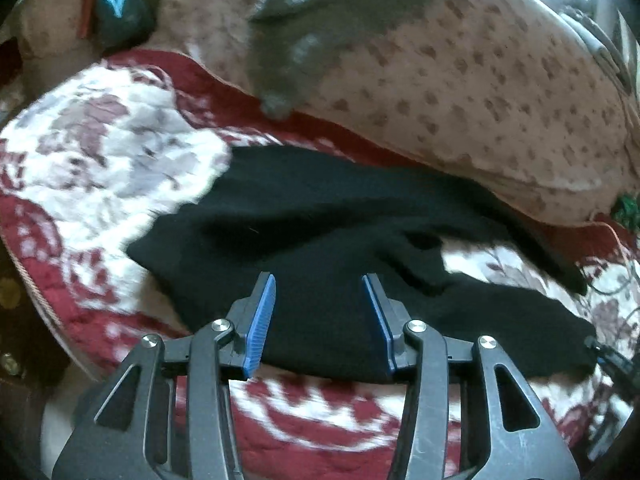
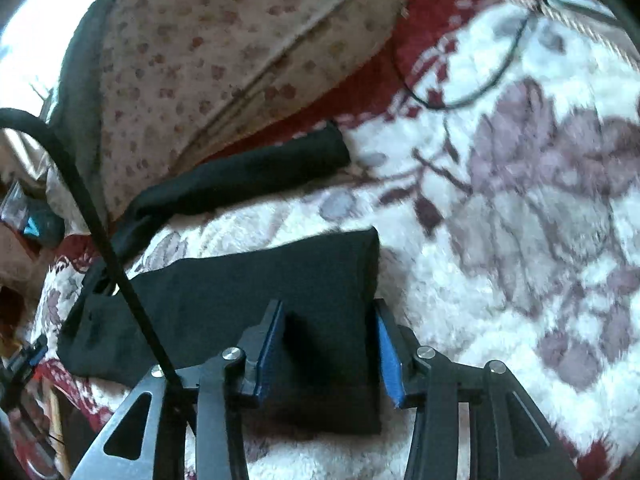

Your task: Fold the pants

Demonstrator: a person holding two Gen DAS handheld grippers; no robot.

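Note:
Black pants [image 1: 320, 232] lie spread on a red-and-white floral blanket [image 1: 100, 152]. In the left wrist view my left gripper [image 1: 319, 280] is open just above the waist end of the pants, its blue pads on either side of the cloth. In the right wrist view my right gripper [image 2: 328, 308] is open over the end of the nearer pant leg [image 2: 260, 300], jaws either side of it. The other leg [image 2: 248, 176] lies further back, against a pillow.
A large spotted beige pillow [image 1: 460, 80] lies behind the pants, with a grey garment [image 1: 296, 32] draped on it. The pillow also shows in the right wrist view [image 2: 220, 48]. A thin black cable [image 2: 472, 96] loops on the blanket [image 2: 520, 184]. A black cord [image 2: 92, 216] crosses the left.

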